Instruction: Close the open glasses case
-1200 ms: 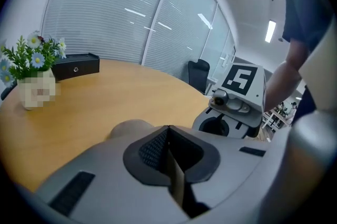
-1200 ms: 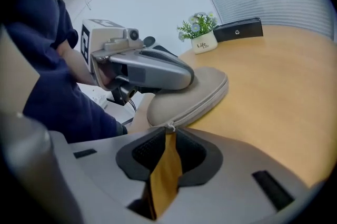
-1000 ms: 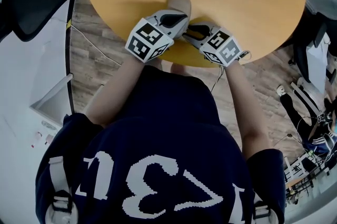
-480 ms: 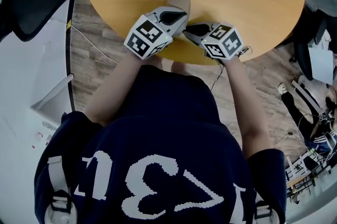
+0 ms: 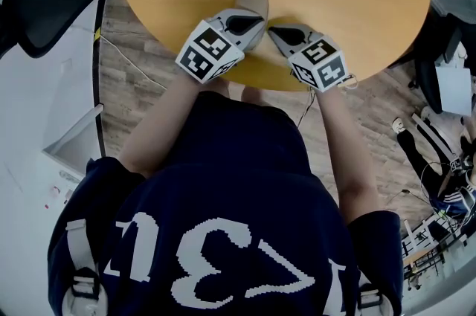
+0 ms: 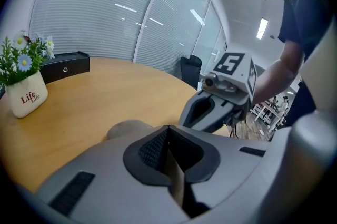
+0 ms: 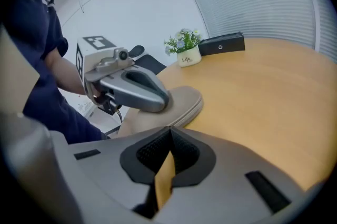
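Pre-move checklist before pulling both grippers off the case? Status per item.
1. Case lid down: ok, only a thin seam shows in the right gripper view.
2. Lid latched: cannot tell.
3. Left gripper position: ok, it appears to rest on the case top, jaws together with nothing between them.
4. Right gripper clear of the case: ok, it is beside the case and its jaws have just closed, empty.
5. Planter and black box out of the way: ok, both are at the far side of the table.
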